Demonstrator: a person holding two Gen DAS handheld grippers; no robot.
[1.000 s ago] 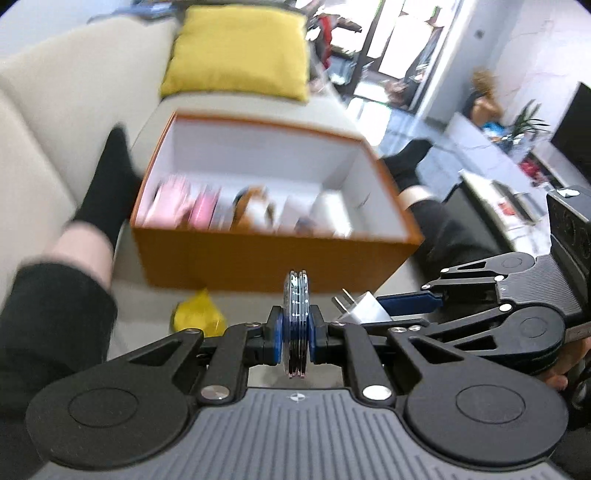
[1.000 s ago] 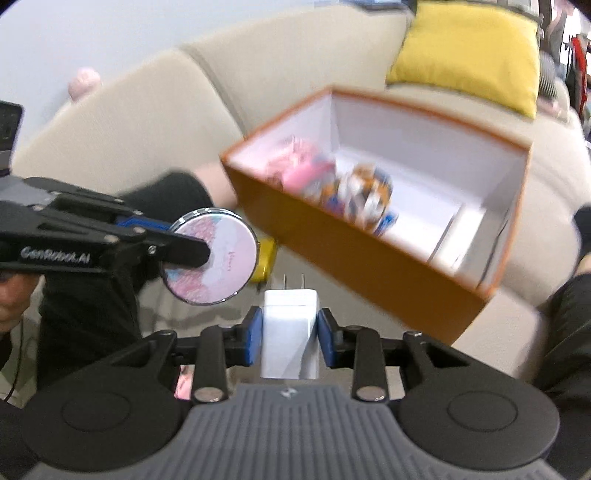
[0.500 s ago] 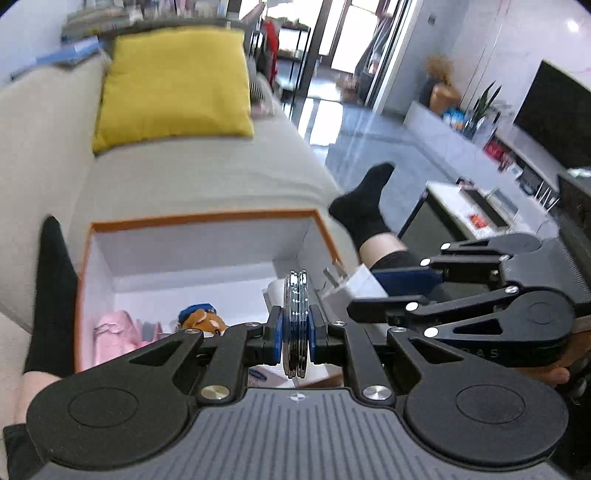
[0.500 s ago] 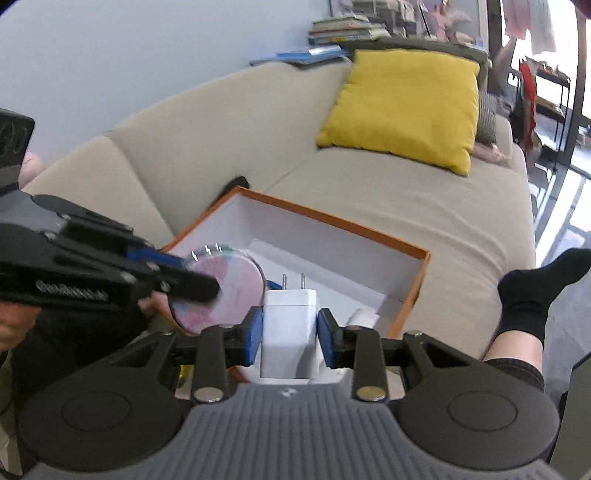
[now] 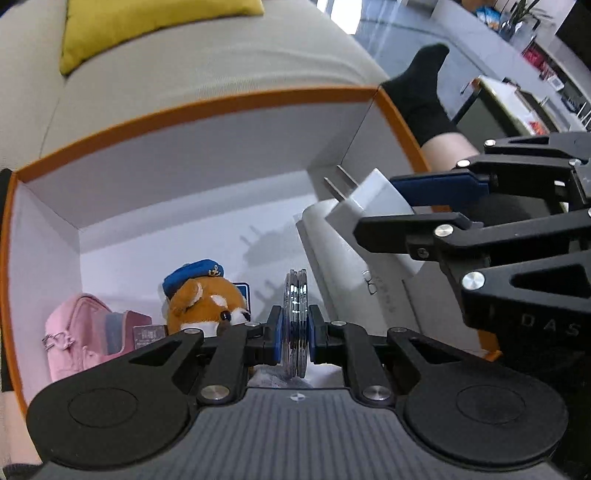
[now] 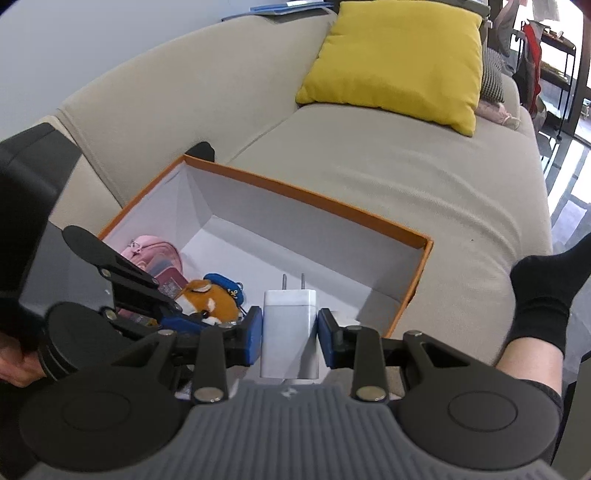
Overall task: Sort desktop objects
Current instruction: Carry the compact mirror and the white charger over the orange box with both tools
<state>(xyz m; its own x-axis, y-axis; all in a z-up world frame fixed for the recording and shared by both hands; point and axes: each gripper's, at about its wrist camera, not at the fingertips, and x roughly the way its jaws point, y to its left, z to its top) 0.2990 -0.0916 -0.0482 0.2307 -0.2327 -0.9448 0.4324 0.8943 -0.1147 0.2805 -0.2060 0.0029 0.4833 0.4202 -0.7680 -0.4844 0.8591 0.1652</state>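
Note:
An orange box with white inside [image 5: 229, 107] [image 6: 314, 195] sits on the beige sofa. My left gripper [image 5: 294, 332] is shut on a round compact mirror [image 5: 295, 317], held edge-on low inside the box. My right gripper [image 6: 290, 328] is shut on a white charger plug [image 6: 290, 332] [image 5: 373, 199], prongs pointing forward, over the box's right part. Inside lie a pink pouch [image 5: 81, 332] [image 6: 155, 254], an orange plush dog with a blue cap [image 5: 207, 295] [image 6: 210, 299] and a white case [image 5: 351, 266].
A yellow cushion [image 6: 395, 59] [image 5: 147, 22] rests on the sofa behind the box. The person's legs in black socks [image 6: 543, 291] [image 5: 424, 92] flank the box. A low table [image 5: 517, 107] stands at the far right.
Both grippers have moved forward and down over the box. The mirror is now down inside the box and the plug hangs above its right part. Both stay shut on their objects.

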